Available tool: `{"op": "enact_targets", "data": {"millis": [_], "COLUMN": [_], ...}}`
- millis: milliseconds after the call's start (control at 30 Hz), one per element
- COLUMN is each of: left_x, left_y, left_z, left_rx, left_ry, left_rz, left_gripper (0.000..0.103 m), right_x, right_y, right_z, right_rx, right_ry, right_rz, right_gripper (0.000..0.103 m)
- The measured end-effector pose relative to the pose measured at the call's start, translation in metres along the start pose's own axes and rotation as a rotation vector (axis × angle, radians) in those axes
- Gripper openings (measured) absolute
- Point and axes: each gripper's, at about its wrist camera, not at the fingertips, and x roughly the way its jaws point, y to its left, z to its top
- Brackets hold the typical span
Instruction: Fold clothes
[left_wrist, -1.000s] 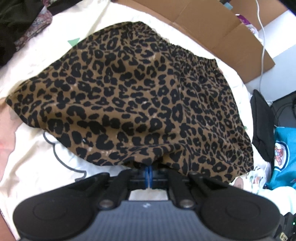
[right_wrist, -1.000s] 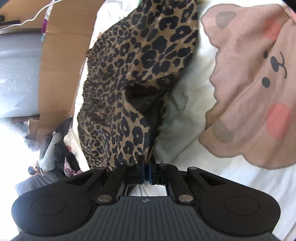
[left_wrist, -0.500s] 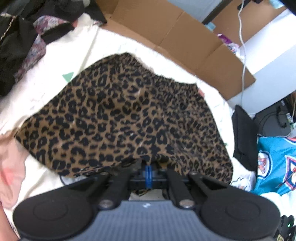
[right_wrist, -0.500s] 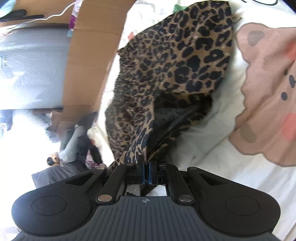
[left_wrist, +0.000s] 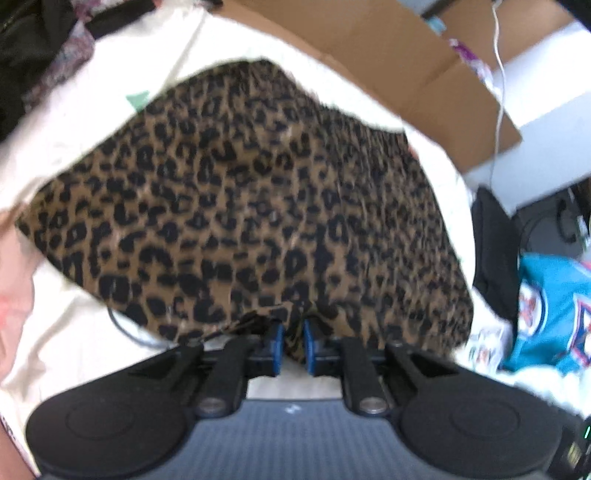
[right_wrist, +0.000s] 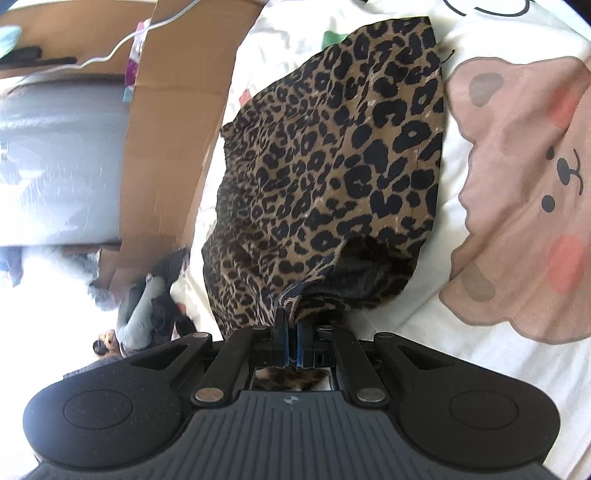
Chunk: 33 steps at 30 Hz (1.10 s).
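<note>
A leopard-print skirt lies on a cream sheet, its gathered waistband toward the far cardboard. My left gripper is at the skirt's near hem; its blue pads stand a small way apart with a fold of fabric between them. The skirt also shows in the right wrist view, lifted at the near end with its dark lining showing. My right gripper is shut on a corner of the hem, and fabric shows through behind the pads.
Cardboard flaps stand behind the sheet. A teal jersey and a black item lie to the right. Dark clothes pile at far left. A pink bear print marks the sheet beside the skirt.
My left gripper's pads have parted slightly from fully shut, with hem fabric still between them. The right gripper has kept its hold and the skirt has shifted in its view.
</note>
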Motion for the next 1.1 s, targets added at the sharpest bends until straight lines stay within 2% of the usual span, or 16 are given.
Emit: {"op": "enact_targets", "data": {"millis": [100, 167, 267, 333, 433, 500, 567, 733, 800, 933, 967, 1000, 1033, 1100], "left_x": [0.011, 0.02, 0.037, 0.047, 0.062, 0.065, 0.067, 0.074, 0.078, 0.083, 0.085, 0.086, 0.086, 0.083], "left_y": [-0.008, -0.015, -0.028, -0.033, -0.035, -0.034, -0.032, -0.04, -0.039, -0.04, -0.041, -0.04, -0.039, -0.037], "left_z": [-0.014, -0.022, -0.031, -0.035, -0.037, -0.037, -0.036, -0.04, -0.04, -0.04, -0.041, -0.042, -0.042, -0.042], "left_rx": [0.067, 0.113, 0.171, 0.167, 0.143, 0.11, 0.062, 0.117, 0.11, 0.111, 0.117, 0.12, 0.122, 0.124], "left_ry": [0.044, 0.072, 0.104, 0.105, 0.083, 0.03, -0.008, -0.052, -0.057, -0.063, -0.06, -0.054, -0.048, -0.04], "left_rz": [-0.021, -0.028, -0.019, -0.011, 0.058, 0.12, 0.117, 0.128, 0.131, 0.156, 0.163, 0.165, 0.166, 0.158], "left_gripper": [0.037, 0.041, 0.041, 0.043, 0.046, 0.045, 0.045, 0.045, 0.045, 0.033, 0.026, 0.013, 0.006, 0.005], "right_x": [0.004, 0.005, 0.005, 0.005, 0.006, 0.007, 0.009, 0.009, 0.008, 0.007, 0.008, 0.008, 0.009, 0.01], "right_y": [0.003, 0.006, 0.005, 0.002, -0.001, -0.001, -0.001, 0.001, 0.0, -0.005, -0.006, -0.007, -0.008, -0.009], "right_z": [0.003, 0.004, 0.005, 0.006, 0.005, 0.005, 0.005, 0.007, 0.008, 0.007, 0.007, 0.007, 0.007, 0.007], "right_rx": [0.009, 0.0, -0.004, 0.005, 0.02, 0.025, 0.031, 0.046, 0.057, 0.075, 0.08, 0.085, 0.089, 0.094], "right_ry": [-0.008, -0.009, -0.009, -0.01, -0.011, -0.008, -0.003, -0.006, -0.01, -0.013, -0.013, -0.013, -0.014, -0.016], "right_rz": [0.013, 0.013, 0.01, 0.007, 0.005, 0.01, 0.019, 0.04, 0.042, 0.038, 0.036, 0.034, 0.033, 0.032], "right_gripper": [0.002, 0.002, 0.002, 0.002, 0.002, 0.002, 0.002, 0.002, 0.002, 0.002, 0.002, 0.002, 0.002, 0.002]}}
